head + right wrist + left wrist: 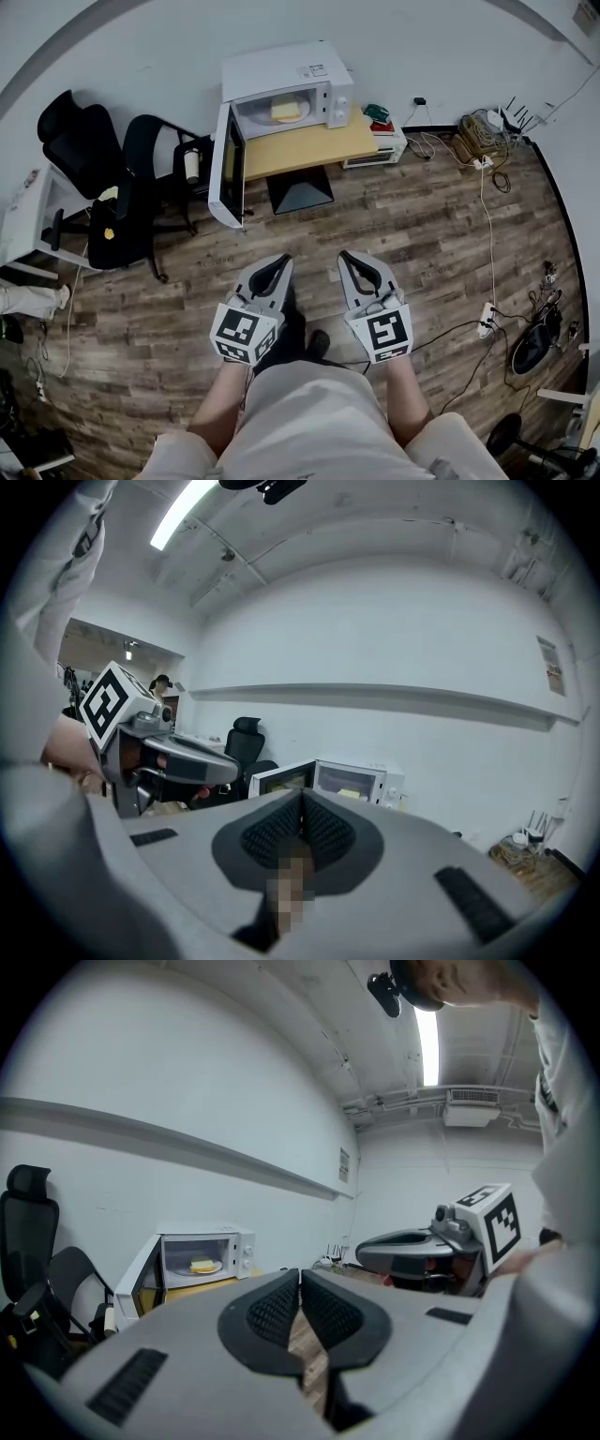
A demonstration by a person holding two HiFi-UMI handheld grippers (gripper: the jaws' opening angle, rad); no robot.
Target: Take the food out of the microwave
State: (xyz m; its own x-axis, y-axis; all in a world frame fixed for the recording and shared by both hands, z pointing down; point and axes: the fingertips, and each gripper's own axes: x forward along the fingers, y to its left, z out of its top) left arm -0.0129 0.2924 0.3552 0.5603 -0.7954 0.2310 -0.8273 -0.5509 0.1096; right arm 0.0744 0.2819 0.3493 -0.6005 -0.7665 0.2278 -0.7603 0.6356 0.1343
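Evidently at approach: left gripper point(278, 262) and right gripper point(349, 256), both pressed together and empty, must advance and open for the food point(289, 110) in the microwave point(281, 70).

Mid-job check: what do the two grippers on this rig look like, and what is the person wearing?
The two match. The left gripper and right gripper have smooth grey shells that taper towards the tip, with black grid-textured pads inside. Each carries a white cube at its rear, printed with black square markers. The person wears light beige clothing.
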